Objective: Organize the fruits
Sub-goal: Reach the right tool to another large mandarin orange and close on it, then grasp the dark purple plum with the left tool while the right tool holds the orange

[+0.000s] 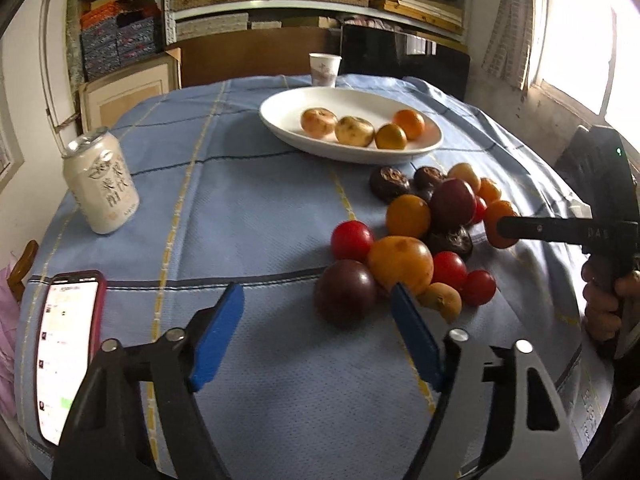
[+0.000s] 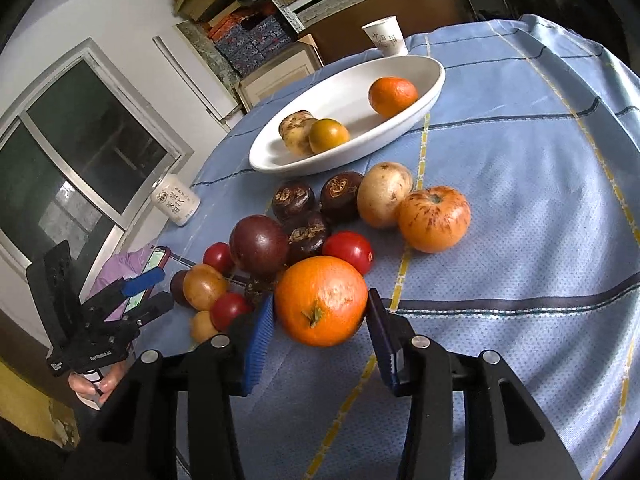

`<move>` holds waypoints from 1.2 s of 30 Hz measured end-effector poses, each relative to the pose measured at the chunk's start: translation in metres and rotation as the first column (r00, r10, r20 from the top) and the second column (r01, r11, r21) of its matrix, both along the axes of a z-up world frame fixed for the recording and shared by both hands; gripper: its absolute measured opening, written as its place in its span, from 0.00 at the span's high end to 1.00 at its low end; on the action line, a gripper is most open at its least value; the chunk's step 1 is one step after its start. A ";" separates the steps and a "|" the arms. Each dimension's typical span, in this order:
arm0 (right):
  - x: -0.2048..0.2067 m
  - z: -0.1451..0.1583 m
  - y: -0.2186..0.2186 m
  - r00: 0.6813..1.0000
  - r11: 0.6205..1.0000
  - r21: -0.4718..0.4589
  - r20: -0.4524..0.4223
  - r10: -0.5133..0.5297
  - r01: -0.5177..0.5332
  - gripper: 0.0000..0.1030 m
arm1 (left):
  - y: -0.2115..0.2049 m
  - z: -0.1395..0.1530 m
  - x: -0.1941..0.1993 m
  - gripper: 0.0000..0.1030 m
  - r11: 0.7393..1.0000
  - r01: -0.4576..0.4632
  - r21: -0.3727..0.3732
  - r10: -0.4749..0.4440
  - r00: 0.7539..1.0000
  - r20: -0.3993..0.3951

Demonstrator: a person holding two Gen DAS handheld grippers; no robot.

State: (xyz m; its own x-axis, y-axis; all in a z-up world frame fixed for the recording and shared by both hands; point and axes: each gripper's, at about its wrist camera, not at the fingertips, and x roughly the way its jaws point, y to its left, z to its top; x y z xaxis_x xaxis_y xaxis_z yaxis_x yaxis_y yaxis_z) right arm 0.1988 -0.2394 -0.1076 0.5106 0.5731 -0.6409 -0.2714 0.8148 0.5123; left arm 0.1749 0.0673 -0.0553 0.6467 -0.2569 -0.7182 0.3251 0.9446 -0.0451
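Observation:
A pile of fruits lies on the blue cloth: red tomatoes, dark purple fruits, oranges and brown ones. A white oval plate behind holds several fruits; it also shows in the right wrist view. My left gripper is open and empty, just in front of the pile. My right gripper has its blue pads on both sides of an orange at the pile's near edge. From the left wrist view this gripper reaches in from the right onto that orange.
A white drink can stands at the left. A phone lies at the near left edge. A paper cup stands behind the plate. Shelves with boxes line the back wall.

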 end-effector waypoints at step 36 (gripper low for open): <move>-0.002 -0.002 -0.001 1.000 1.000 -0.001 -0.012 -0.004 0.004 0.55 | -0.011 -0.015 0.022 0.61 0.993 0.095 -0.071 -0.102 0.989 -0.104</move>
